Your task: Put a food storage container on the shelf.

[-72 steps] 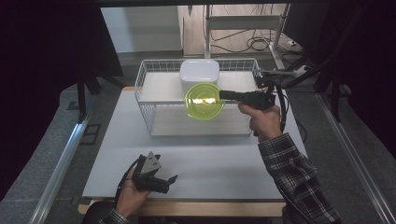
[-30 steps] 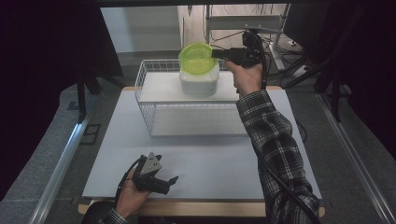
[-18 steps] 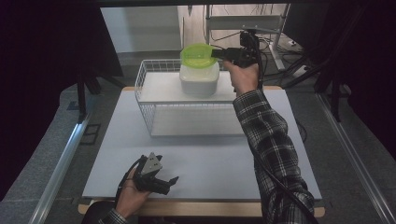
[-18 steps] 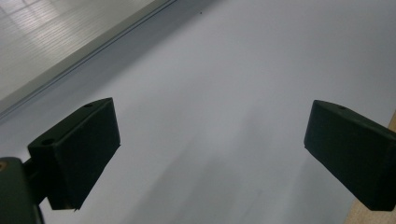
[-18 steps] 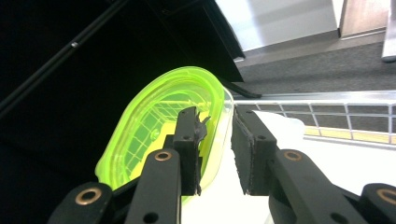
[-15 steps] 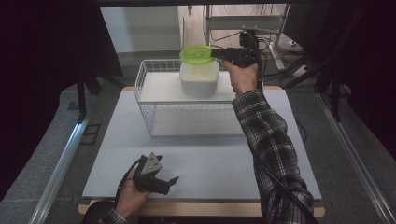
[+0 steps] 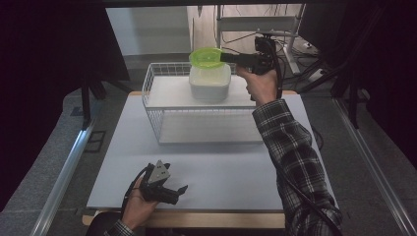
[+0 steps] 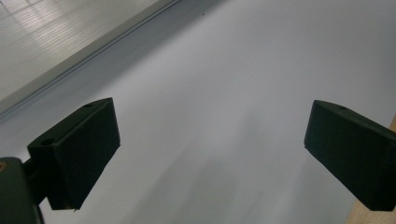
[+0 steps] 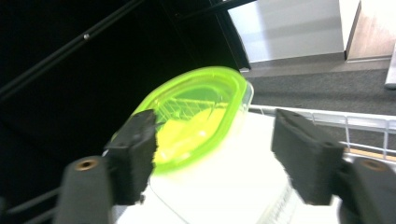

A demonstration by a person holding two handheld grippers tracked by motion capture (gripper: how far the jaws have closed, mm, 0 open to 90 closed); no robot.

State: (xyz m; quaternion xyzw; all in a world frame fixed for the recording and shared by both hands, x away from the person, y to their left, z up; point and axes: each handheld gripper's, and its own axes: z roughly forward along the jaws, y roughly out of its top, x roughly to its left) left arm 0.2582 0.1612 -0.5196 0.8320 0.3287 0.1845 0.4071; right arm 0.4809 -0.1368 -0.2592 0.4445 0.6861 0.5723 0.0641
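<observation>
The right gripper, jaws spread, has released the green lid above the white container (far side); the left gripper rests wide open, empty.

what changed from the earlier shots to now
The right gripper carried the green lid from over the wire basket away to above the white container's far edge. In the right gripper view its jaws now stand apart, the lid beside one. The left gripper stayed open on the table.
</observation>
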